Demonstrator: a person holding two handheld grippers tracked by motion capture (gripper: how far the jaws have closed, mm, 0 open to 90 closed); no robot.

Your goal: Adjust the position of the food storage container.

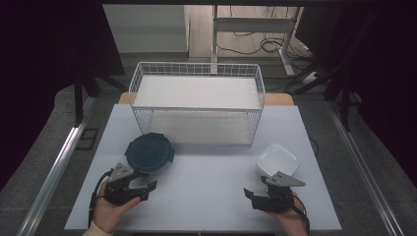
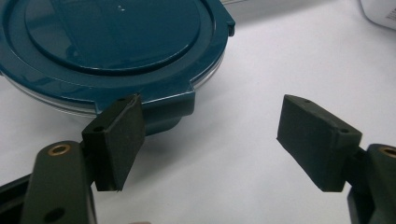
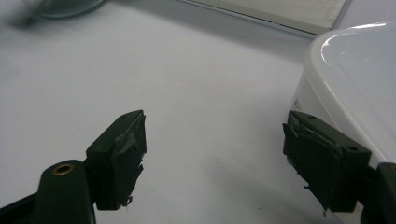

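Note:
A round container with a dark teal lid [image 1: 149, 152] [image 2: 116, 42] sits on the table left of centre. My left gripper [image 1: 142, 180] [image 2: 210, 135] stands open just in front of it, its left pad [image 2: 116, 140] close to the lid's tab, with nothing between the jaws. A white square container [image 1: 278, 160] [image 3: 355, 70] sits at the right. My right gripper [image 1: 258, 187] [image 3: 215, 154] is open just in front and left of it, the right pad [image 3: 322, 158] near its wall; whether they touch I cannot tell.
A white wire basket [image 1: 196, 105] stands at the back middle of the pale table [image 1: 206, 196], its base edge [image 3: 280, 11] showing in the right gripper view. Dark curtains flank the table, and desk legs with cables lie beyond it. Hands hold both grippers near the front edge.

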